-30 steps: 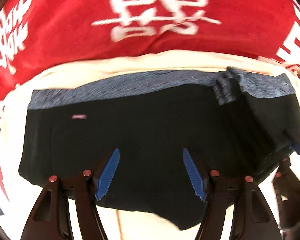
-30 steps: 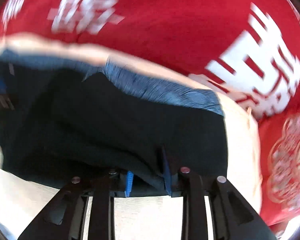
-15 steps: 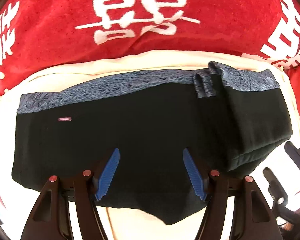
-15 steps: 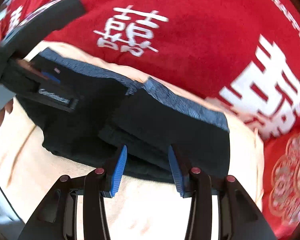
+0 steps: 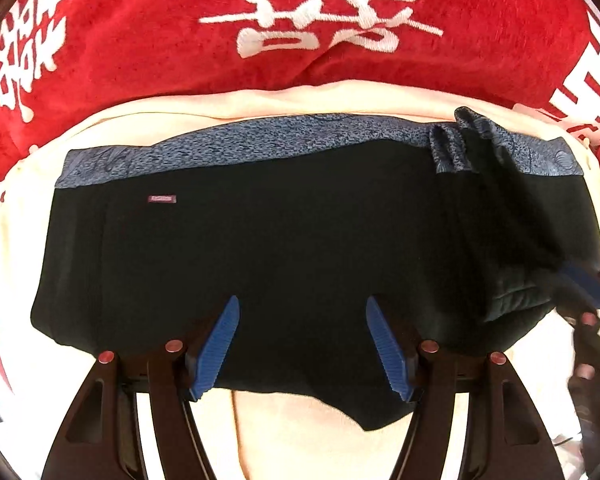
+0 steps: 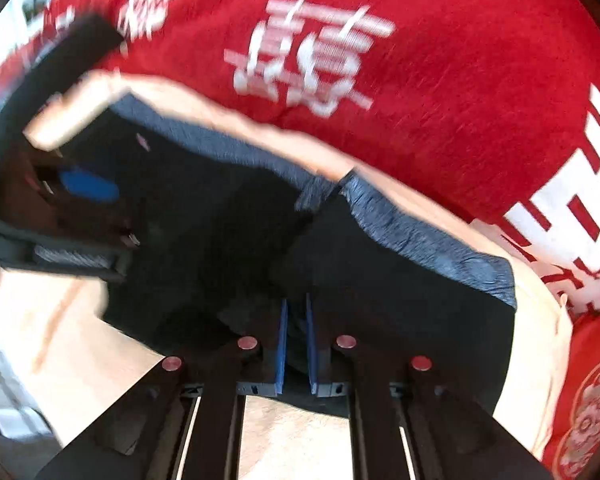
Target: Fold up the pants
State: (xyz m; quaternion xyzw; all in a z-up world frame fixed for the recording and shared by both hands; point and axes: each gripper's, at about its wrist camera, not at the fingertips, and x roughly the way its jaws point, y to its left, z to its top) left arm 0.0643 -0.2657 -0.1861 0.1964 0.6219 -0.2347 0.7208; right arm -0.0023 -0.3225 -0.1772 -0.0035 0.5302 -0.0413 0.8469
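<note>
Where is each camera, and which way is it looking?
Left wrist: on the left gripper, facing forward over the black pants; its jaws are wide open.
Right wrist: on the right gripper, facing the pants' folded end; its jaws are pinched on the cloth.
Both see the pants, red blanket and each other's gripper.

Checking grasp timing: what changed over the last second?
The right gripper, open half a second ago, has closed on the near edge of the black pants' folded flap. The left gripper stayed open over the pants, which remain on the cream cloth.
</note>
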